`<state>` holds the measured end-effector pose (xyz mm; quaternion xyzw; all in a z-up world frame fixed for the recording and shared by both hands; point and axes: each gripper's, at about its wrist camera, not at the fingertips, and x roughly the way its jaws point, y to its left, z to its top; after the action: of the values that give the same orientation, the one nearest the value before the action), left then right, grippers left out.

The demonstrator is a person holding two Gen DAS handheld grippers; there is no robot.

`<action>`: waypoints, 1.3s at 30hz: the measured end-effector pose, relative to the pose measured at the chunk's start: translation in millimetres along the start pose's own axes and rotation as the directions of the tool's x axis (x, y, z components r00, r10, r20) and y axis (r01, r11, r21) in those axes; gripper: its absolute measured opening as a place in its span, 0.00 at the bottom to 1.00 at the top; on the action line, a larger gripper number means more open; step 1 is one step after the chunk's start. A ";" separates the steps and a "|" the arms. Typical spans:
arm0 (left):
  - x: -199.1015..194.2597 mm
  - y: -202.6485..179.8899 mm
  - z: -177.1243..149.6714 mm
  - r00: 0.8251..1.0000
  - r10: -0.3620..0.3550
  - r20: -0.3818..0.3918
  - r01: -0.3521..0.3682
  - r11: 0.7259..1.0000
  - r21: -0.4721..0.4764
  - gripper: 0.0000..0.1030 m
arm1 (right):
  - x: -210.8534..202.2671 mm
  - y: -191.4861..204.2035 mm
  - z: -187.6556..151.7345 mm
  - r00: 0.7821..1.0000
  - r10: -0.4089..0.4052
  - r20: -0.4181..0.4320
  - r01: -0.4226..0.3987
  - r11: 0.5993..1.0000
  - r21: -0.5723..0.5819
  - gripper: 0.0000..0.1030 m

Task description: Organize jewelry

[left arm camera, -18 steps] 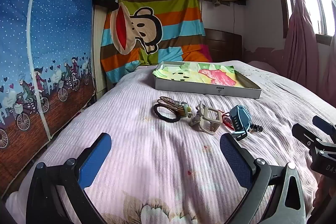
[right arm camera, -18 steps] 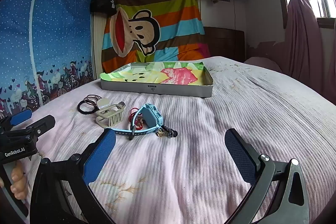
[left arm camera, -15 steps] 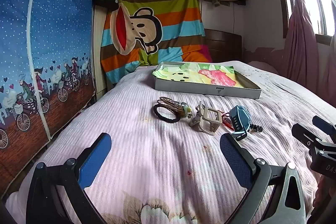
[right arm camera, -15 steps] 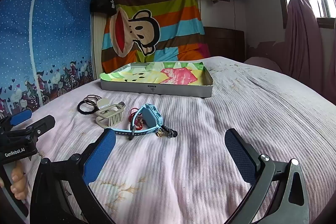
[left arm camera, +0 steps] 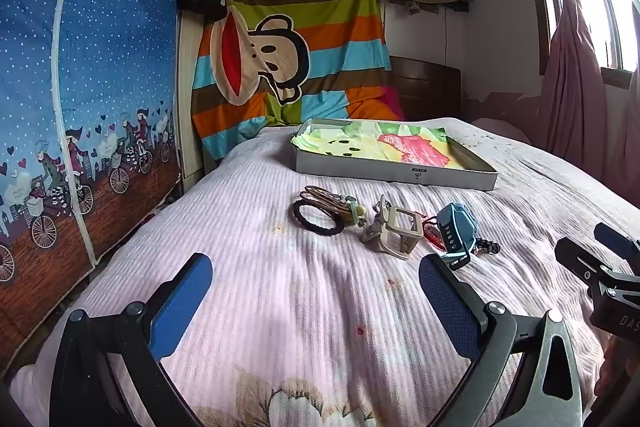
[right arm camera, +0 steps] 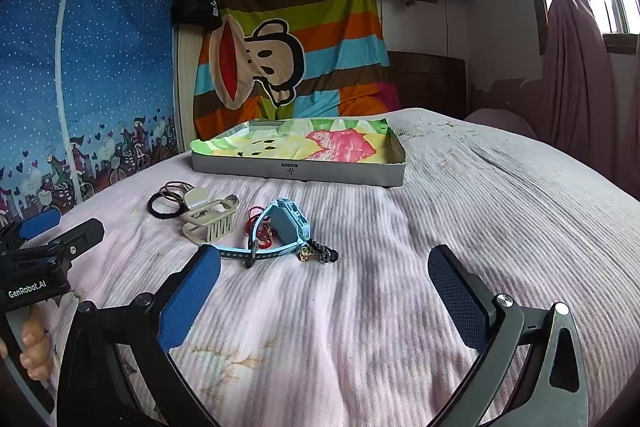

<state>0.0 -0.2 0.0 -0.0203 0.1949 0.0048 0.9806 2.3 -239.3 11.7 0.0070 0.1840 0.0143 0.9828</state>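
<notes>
Small accessories lie in a cluster on the pink bedspread: a black hair tie (left arm camera: 316, 218) with brown bands, a beige claw clip (left arm camera: 394, 233), a light blue watch (left arm camera: 456, 231), red cord and a dark beaded charm (left arm camera: 486, 247). The right wrist view shows the same hair tie (right arm camera: 164, 205), clip (right arm camera: 210, 221), watch (right arm camera: 286, 229) and charm (right arm camera: 320, 254). Behind them stands a shallow grey box (left arm camera: 394, 175) lined with colourful paper, also the box (right arm camera: 298, 173). My left gripper (left arm camera: 316, 303) is open, short of the cluster. My right gripper (right arm camera: 324, 291) is open, just before the watch strap.
A blue patterned wardrobe cover (left arm camera: 80, 87) lines the left side of the bed. A striped monkey blanket (left arm camera: 288, 47) hangs over the headboard. A pink curtain (left arm camera: 572, 99) and window are at the right. A hand (right arm camera: 34, 351) grips the left tool's handle.
</notes>
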 end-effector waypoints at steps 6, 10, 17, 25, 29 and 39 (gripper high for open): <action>0.0 0.0 0.0 1.000 0.000 0.001 0.000 1.000 -0.001 1.00 | -0.3 -0.1 0.0 1.000 -0.001 0.001 0.001 1.000 0.000 0.99; -0.1 0.0 0.0 1.000 -0.001 0.001 0.001 1.000 -0.002 1.00 | -0.5 0.0 -0.2 1.000 0.000 0.001 0.000 1.000 0.000 0.99; 0.1 0.1 0.0 1.000 0.000 0.001 0.000 1.000 -0.002 1.00 | -0.4 -0.4 0.0 1.000 -0.001 0.001 0.001 1.000 0.000 0.99; -0.1 0.1 0.0 1.000 -0.001 0.002 0.001 1.000 -0.002 1.00 | -0.3 -1.1 0.2 1.000 0.000 0.001 0.000 1.000 0.000 0.99; 0.0 0.0 0.0 1.000 -0.001 0.003 0.001 1.000 -0.002 1.00 | -0.4 -1.2 0.3 1.000 -0.001 0.001 0.001 1.000 0.000 0.99; 0.0 0.1 0.0 1.000 -0.001 0.004 0.001 1.000 -0.002 1.00 | -0.4 -3.5 1.6 1.000 0.000 0.002 0.000 1.000 0.001 0.99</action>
<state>-0.1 -0.1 0.0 -0.0214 0.1929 0.0047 0.9810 2.6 -242.8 13.3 0.0072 0.1832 0.0141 0.9829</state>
